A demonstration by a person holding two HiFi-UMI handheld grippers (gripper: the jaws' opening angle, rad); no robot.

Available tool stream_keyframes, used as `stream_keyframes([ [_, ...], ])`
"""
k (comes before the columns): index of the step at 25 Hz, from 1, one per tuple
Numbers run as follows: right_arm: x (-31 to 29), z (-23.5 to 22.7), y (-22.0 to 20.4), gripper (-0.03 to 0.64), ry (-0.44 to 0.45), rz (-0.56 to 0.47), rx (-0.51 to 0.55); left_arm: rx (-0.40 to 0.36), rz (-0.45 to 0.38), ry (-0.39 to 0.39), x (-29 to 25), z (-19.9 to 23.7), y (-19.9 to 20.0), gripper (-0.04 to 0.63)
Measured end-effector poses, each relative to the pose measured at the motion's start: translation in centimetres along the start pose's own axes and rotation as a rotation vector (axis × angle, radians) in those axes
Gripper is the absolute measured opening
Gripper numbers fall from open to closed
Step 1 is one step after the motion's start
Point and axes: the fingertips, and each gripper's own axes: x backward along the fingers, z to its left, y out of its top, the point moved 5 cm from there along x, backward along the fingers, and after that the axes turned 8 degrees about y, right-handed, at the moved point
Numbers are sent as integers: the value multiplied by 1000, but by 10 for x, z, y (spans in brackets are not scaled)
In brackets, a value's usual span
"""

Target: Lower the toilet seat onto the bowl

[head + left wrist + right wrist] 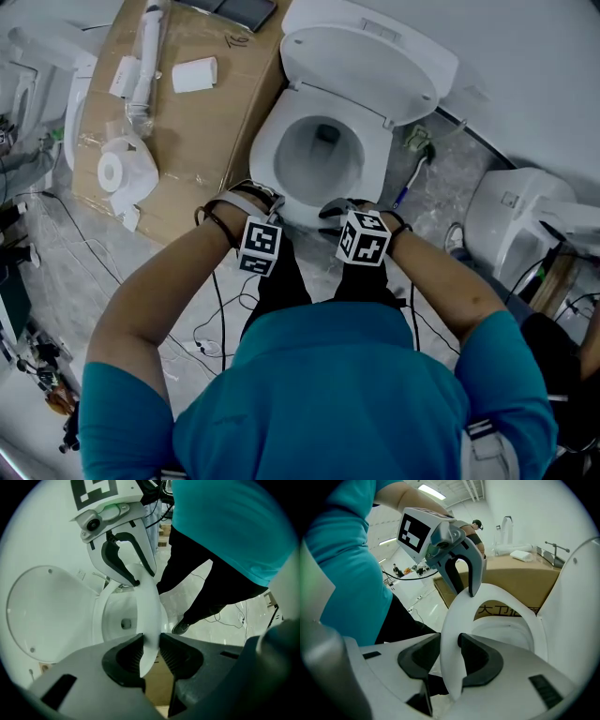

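Note:
The white toilet seat (pixel 266 155) is tilted a little up off the bowl (pixel 319 155), and the lid (pixel 361 61) stands open behind it. Both grippers are at the seat's front rim. My left gripper (pixel 262 201) has the rim (pixel 147 606) between its jaws (pixel 151 644), which look slightly parted from it. My right gripper (pixel 337 208) is shut on the rim (pixel 497 597), both pads pressing on it (pixel 450 641). Each gripper view also shows the other gripper on the seat: the right gripper (pixel 143 576) and the left gripper (pixel 469 590).
A big cardboard box (pixel 202 122) stands left of the toilet, with a toilet paper roll (pixel 117 169) and white parts on it. Another white toilet (pixel 525 220) is at the right. A blue-handled tool (pixel 410 187) and cables (pixel 211 328) lie on the floor.

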Motion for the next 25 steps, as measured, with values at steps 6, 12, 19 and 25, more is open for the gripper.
stream_keyframes([
  [6,-19,-2,-9,179,-18,19,-15,6,8,-28,-13,-13,0,103],
  [12,-29,-12,-17,265,-4,16,-68,6,16,-48,-23,-20,0,106],
  [19,-47,-17,-25,269,83,19,-135,-11,32,-70,-36,-29,-1,107],
  [25,-59,-19,-29,249,144,25,-148,-14,37,-81,-46,-36,-2,109],
])
